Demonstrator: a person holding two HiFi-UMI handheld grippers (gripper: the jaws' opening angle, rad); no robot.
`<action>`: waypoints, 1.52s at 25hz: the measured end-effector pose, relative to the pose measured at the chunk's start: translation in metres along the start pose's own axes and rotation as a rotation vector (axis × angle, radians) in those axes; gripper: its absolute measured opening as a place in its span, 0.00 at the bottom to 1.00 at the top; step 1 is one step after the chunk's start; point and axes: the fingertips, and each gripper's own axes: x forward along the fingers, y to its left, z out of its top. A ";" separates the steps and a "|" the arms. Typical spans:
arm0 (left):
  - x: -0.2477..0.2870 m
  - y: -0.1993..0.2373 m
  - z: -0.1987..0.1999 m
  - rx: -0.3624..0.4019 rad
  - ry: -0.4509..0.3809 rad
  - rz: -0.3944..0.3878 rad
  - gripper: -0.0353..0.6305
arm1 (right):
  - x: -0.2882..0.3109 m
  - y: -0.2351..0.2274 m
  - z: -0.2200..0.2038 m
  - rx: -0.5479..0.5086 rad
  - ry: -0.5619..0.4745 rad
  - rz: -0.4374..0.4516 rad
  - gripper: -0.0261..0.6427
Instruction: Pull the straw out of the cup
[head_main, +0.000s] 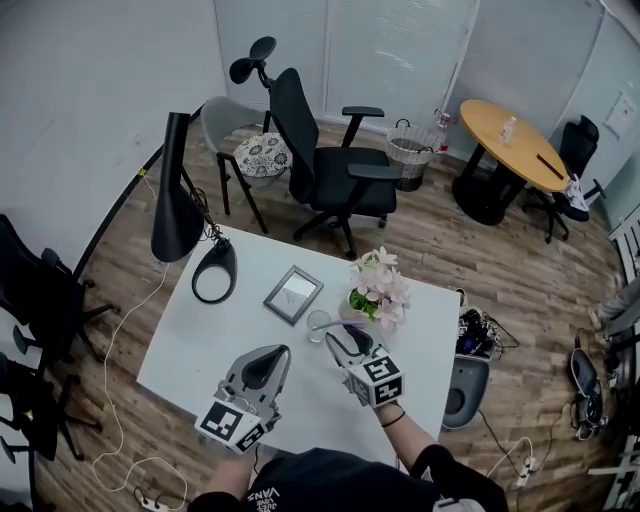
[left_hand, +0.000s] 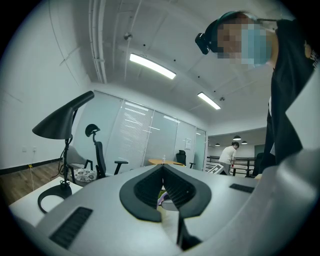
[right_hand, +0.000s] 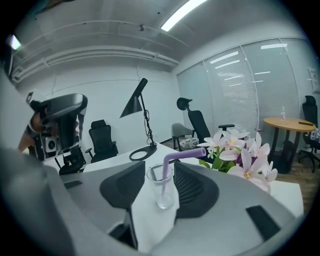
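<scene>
standing upright on the white worktop (head_main: 200, 345), just beside the pink flowers (head_main: 381, 286): clear glass cup (right_hand: 164, 196), holding a bent purple straw (right_hand: 173, 159) with its short end pointing toward the flowers. reaching toward the cup with jaws standing apart on either side, not pressing it: right claw (right_hand: 160, 166). lying level nearby, jaws pressing together on nothing: left claw (left_hand: 162, 171).

In the left gripper view, the left gripper (left_hand: 162, 169) blocks all but a thin sliver of the flowers (left_hand: 161, 197) behind it.
</scene>
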 end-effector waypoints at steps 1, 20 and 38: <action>-0.001 0.000 0.000 -0.001 0.001 0.002 0.07 | 0.003 -0.002 0.000 0.005 0.000 0.001 0.30; -0.011 0.008 -0.003 -0.007 0.005 0.045 0.07 | 0.028 -0.012 -0.005 -0.029 0.029 -0.009 0.16; -0.016 -0.001 0.004 0.006 -0.015 0.041 0.07 | -0.001 -0.001 0.025 -0.065 -0.047 0.000 0.11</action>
